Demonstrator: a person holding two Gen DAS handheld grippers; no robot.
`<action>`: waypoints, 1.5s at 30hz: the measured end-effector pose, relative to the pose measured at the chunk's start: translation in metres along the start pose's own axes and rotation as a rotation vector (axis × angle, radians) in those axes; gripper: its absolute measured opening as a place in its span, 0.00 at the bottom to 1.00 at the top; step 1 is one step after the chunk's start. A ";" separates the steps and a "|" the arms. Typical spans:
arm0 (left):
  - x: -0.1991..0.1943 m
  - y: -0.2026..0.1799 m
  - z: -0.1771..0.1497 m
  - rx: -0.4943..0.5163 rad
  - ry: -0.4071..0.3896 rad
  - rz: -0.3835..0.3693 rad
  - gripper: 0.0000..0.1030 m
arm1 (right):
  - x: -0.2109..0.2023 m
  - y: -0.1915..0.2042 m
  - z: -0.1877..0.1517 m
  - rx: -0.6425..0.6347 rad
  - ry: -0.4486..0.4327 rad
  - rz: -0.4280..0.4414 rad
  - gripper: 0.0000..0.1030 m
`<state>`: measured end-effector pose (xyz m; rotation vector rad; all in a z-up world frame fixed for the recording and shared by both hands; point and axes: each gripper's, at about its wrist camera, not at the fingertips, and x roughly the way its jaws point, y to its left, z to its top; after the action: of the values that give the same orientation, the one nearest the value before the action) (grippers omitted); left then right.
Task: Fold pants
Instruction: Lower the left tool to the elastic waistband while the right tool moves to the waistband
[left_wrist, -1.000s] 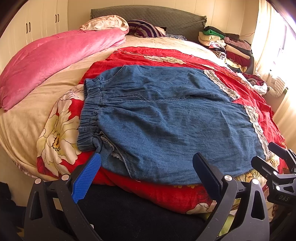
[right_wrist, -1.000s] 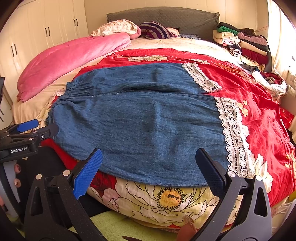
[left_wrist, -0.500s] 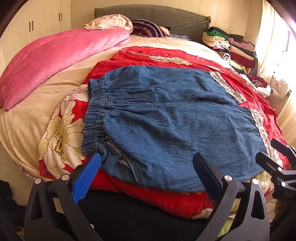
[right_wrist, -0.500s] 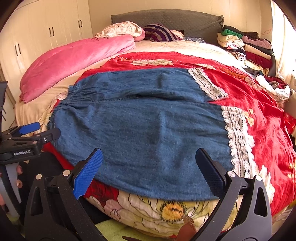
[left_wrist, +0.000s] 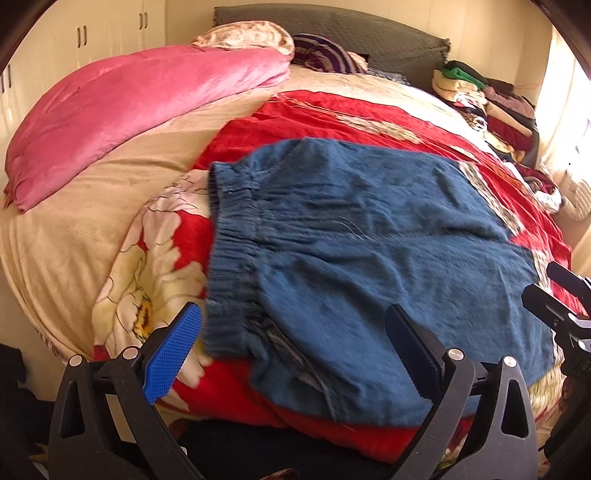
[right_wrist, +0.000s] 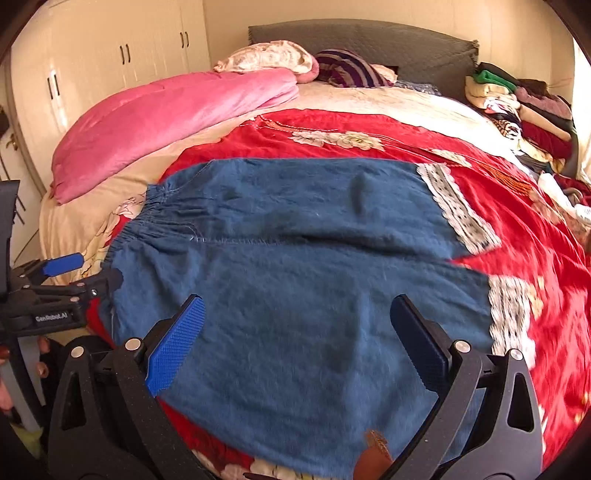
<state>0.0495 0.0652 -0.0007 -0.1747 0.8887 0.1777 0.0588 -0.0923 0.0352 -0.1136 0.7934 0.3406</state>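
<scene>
Open room at my near edge of the bed

My two grippers hang spread over the pants (right_wrist: 295, 280) with nothing between their jaws; the pink quilt (left_wrist: 122, 110) bars the far left, stacked clothes (right_wrist: 517, 107) crowd the far right, and the red blanket (right_wrist: 535, 229) lies bare beyond the hems.

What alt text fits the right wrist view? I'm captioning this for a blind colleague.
Blue denim pants with lace-trimmed cuffs lie flat on a red floral blanket on a bed, with the open right gripper over their near edge. A pink duvet lies behind.
</scene>
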 end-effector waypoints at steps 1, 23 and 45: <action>0.002 0.004 0.004 -0.010 0.001 0.003 0.96 | 0.003 0.000 0.003 -0.004 0.003 0.004 0.92; 0.062 0.061 0.092 -0.084 0.014 0.014 0.96 | 0.083 0.000 0.095 -0.078 0.050 0.041 0.92; 0.155 0.078 0.131 -0.035 0.073 -0.005 0.92 | 0.184 0.021 0.159 -0.280 0.119 0.068 0.92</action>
<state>0.2261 0.1829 -0.0468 -0.2173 0.9577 0.1831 0.2796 0.0108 0.0154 -0.3725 0.8653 0.5126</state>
